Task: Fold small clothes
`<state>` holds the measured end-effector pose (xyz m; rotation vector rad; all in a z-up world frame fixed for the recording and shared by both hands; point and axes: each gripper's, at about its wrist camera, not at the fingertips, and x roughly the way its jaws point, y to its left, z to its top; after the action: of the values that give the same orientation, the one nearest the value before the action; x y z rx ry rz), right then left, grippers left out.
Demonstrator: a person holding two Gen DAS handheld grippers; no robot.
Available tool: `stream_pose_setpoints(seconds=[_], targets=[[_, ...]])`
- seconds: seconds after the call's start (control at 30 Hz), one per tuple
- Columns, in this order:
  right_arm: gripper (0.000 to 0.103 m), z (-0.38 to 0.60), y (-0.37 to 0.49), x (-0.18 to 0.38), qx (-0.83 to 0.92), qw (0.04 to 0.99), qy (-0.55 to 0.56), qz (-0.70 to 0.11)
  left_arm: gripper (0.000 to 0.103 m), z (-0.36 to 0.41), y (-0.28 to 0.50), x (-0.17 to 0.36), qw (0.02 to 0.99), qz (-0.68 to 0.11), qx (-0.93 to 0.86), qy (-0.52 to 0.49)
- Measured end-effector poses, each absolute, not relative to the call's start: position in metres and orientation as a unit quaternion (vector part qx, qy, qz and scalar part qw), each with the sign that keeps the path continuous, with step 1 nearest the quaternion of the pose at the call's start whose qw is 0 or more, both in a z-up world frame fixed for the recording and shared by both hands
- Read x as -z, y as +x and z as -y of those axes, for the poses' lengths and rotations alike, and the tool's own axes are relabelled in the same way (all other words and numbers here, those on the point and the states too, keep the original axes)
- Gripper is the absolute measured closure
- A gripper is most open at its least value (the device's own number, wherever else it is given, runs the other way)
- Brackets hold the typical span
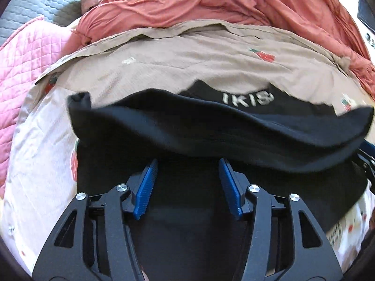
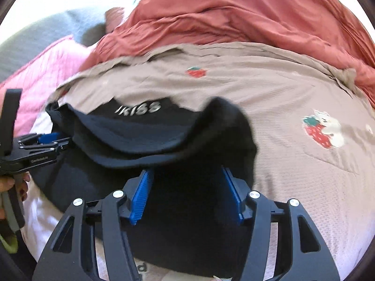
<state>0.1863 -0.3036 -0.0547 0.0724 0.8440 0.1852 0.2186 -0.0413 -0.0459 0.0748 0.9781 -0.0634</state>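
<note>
Left gripper (image 1: 186, 164) stands wide, pads clear of the black garment (image 1: 211, 126) on the strawberry bedspread (image 1: 187, 63). Right gripper (image 2: 185, 173) equally wide, gripping nothing. Folded-over edge looks loose; it may spring back unpressed.

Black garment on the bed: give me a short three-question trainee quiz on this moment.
1. True or false: the black garment lies on a tan strawberry-print sheet.
2. Multiple choice: the fabric heaped beyond the sheet's far edge is A) a green towel, B) a rust-red blanket, C) blue jeans.
3. Short answer: is the left tool or the right tool clamped on the garment?

Key
1. True.
2. B.
3. Neither: each tool's blue pads stand apart over the dark cloth and pinch nothing.
</note>
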Motion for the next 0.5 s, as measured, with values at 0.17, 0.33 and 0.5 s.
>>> stream_pose_setpoints(seconds=[0.17, 0.33, 0.5], targets=[[0.047, 0.308, 0.192, 0.056, -0.078, 0.910, 0.027, -0.407, 0.053, 0.033, 0.229, 0.033, 0.890, -0.455, 0.029, 0.000], [0.046, 0.309, 0.204, 0.059, -0.064, 0.915, 0.005, -0.398, 0.047, 0.025, 0.220, 0.022, 0.896, -0.443, 0.033, -0.016], [0.041, 0.329, 0.221, 0.065, -0.017, 0.919, 0.005, -0.395, 0.045, 0.014, 0.204, 0.019, 0.894, -0.446, 0.034, -0.020]])
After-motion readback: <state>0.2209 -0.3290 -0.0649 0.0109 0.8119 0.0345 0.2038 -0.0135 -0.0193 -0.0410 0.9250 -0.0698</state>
